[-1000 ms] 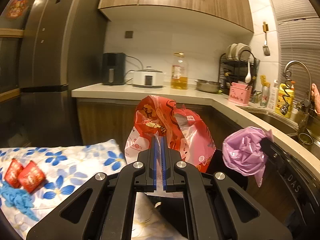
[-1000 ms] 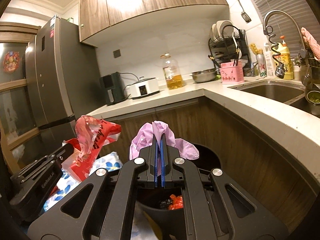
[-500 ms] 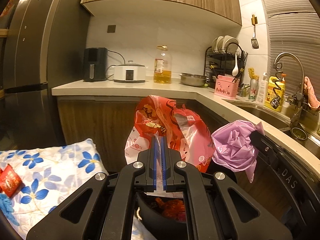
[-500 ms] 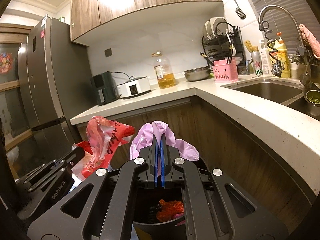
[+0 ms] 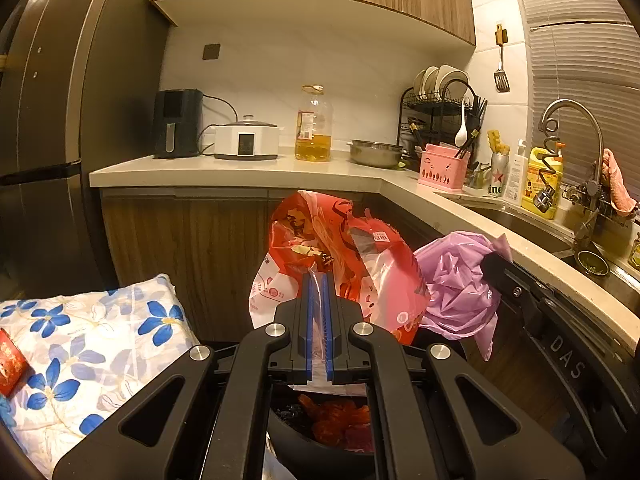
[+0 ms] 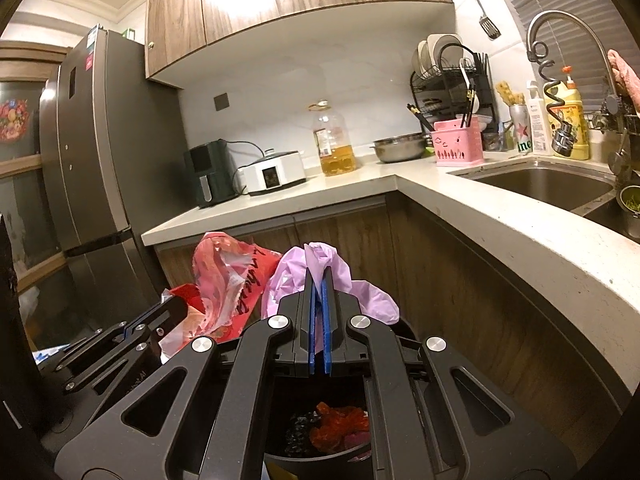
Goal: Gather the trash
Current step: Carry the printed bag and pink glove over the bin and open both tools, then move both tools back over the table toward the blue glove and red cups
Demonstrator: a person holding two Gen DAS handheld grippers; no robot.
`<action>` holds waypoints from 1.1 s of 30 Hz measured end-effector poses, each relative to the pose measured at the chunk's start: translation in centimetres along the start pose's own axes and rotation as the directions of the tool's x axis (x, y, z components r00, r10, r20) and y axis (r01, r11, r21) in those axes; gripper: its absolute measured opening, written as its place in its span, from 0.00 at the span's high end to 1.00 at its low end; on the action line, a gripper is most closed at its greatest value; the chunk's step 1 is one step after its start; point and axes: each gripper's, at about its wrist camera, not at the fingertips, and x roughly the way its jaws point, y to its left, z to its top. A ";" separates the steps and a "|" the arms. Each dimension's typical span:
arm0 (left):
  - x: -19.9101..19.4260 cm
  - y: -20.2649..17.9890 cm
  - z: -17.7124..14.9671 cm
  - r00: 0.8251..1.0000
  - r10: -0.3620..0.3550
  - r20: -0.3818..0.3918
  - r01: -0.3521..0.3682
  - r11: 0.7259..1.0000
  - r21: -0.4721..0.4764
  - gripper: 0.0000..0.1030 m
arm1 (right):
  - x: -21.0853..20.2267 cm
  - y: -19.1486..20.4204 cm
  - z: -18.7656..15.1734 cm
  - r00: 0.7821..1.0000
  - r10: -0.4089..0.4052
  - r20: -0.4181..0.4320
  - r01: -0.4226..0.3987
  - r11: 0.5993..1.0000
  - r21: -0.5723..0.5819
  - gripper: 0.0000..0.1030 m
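Observation:
My left gripper [image 5: 318, 280] is shut on a red and white plastic bag [image 5: 332, 248], which stands up crumpled past its blue pads. My right gripper [image 6: 319, 276] is shut on a crumpled pink plastic bag [image 6: 332, 276]. Both bags hang above a black trash bin [image 6: 320, 456] that holds red and dark scraps [image 6: 340, 424]. In the left wrist view the pink bag [image 5: 456, 284] and the right gripper's fingers [image 5: 516, 284] sit just right of the red bag. In the right wrist view the red bag [image 6: 228, 276] and the left gripper [image 6: 160, 320] sit to the left.
An L-shaped counter [image 5: 240, 172] with wooden cabinets runs behind the bin, bearing an air fryer [image 5: 176, 124], cooker, oil bottle [image 5: 314, 124], bowl and dish rack. A sink [image 6: 544, 184] lies right. A floral cloth [image 5: 88, 344] with a red packet [image 5: 10, 364] lies left, a fridge [image 6: 92, 152] beyond.
Both grippers moved with their bags toward the counter and over the bin, whose inside now shows below them. The floral cloth and red packets slid off to the left.

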 end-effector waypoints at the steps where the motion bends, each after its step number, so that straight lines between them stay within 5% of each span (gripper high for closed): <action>1: 0.1 0.0 0.0 1.000 0.000 -0.002 0.000 1.000 0.000 0.96 | 0.1 -0.1 0.0 1.000 0.000 -0.003 0.000 1.000 0.000 0.96; 4: 0.6 0.0 -0.2 1.000 -0.013 -0.018 0.013 1.000 -0.001 0.95 | 0.5 -0.3 0.0 1.000 -0.003 -0.010 0.003 1.000 0.001 0.93; 7: 1.1 -0.1 -0.5 0.999 -0.019 -0.030 0.019 1.000 0.006 0.87 | 0.8 -0.6 -0.1 1.000 -0.008 -0.018 0.008 1.000 0.014 0.78; 20: 0.3 2.3 -1.8 0.997 0.067 -0.041 -0.069 0.996 -0.049 0.17 | -0.1 -1.0 -1.1 0.998 -0.049 -0.027 0.050 0.998 0.032 0.39; 27: -1.3 3.8 -2.4 0.985 0.159 -0.064 -0.163 0.985 -0.054 0.08 | -1.3 0.1 -1.5 0.999 -0.040 -0.031 0.040 0.999 0.019 0.19; 33: -3.5 4.8 -2.6 0.975 0.214 -0.055 -0.217 0.974 -0.058 0.07 | -2.3 1.4 -1.8 0.999 -0.036 -0.039 0.035 0.999 -0.004 0.17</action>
